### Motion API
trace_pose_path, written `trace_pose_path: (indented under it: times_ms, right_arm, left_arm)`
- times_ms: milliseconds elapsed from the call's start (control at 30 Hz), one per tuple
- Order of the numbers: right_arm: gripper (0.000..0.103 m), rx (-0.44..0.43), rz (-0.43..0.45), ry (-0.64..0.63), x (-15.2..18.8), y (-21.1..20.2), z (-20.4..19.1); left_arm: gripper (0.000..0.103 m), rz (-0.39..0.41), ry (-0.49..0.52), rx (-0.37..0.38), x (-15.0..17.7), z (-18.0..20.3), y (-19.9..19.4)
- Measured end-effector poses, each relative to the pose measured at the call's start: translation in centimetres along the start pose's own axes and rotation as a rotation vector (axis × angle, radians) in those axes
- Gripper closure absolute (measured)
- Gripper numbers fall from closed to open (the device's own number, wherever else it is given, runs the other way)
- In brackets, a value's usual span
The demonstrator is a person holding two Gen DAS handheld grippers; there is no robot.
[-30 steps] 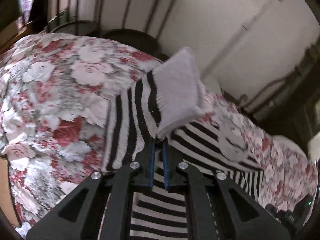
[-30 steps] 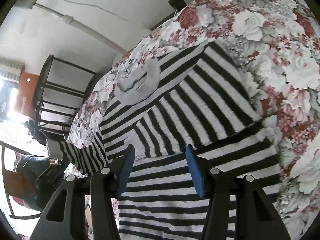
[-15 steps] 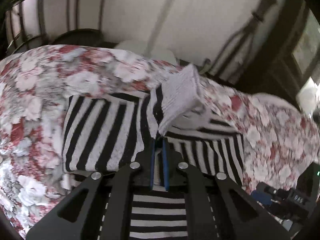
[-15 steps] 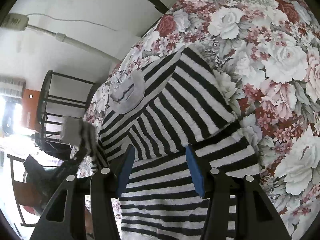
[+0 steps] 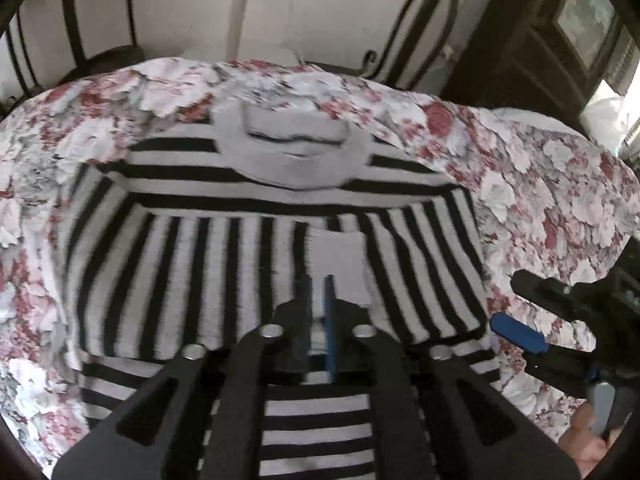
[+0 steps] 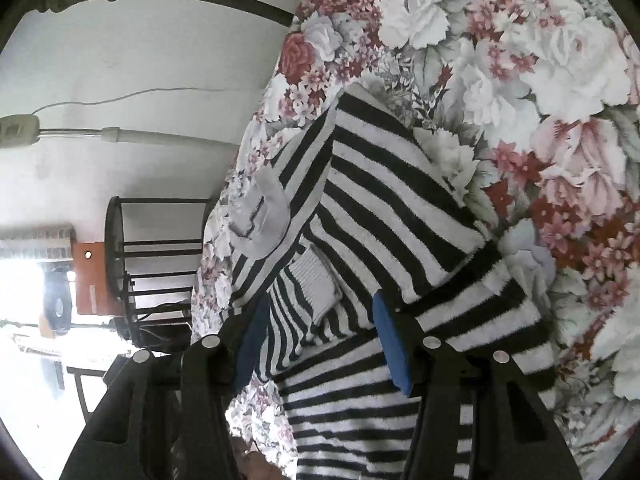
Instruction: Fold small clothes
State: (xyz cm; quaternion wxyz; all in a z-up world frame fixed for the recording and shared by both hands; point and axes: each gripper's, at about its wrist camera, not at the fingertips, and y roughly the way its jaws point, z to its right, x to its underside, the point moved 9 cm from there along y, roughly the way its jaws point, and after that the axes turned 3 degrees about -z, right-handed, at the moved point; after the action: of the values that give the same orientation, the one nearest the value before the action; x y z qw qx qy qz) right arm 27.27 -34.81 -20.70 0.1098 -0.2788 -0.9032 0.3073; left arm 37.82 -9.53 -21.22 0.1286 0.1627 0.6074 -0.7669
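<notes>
No readable text, labels, brands or numbers in either view. Striped sweater (image 5: 256, 248) and floral bedspread (image 6: 520, 80) carry pattern only, no print. Orange box (image 6: 90, 276) on the wall in the right wrist view has a small mark, too blurred to read.
</notes>
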Motion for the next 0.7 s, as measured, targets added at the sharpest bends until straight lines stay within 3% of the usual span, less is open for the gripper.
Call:
trace_pose_path:
  times_ms: [67,167,300,400,600,700]
  right_arm:
    - [0.051,-0.005,-0.010,0.000,0.0,1.2,-0.2]
    - [0.061,-0.002,-0.035,-0.015,0.3,3.3,-0.5]
    - [0.064,0.004,-0.110,-0.010,2.0,7.1,-1.1]
    - [0.064,0.038,-0.139,-0.033,3.3,9.3,-1.7]
    - [0.064,0.114,-0.132,-0.049,3.9,12.1,-1.1]
    - [0.065,0.126,-0.098,-0.047,3.3,13.2,-0.7]
  left_arm:
    - [0.067,0.018,-0.051,-0.022,-0.6,-2.3,-0.8]
    - [0.065,0.026,-0.139,-0.061,-1.1,-6.1,-1.5]
    - [0.064,0.012,-0.245,-0.090,-1.1,-11.0,-2.1]
    - [0.058,0.000,-0.287,-0.107,-0.9,-13.4,-2.2]
    - [0.056,-0.070,-0.322,-0.125,0.3,-16.6,-1.3]
    - [0.050,-0.099,-0.339,-0.134,0.6,-17.9,-0.9]
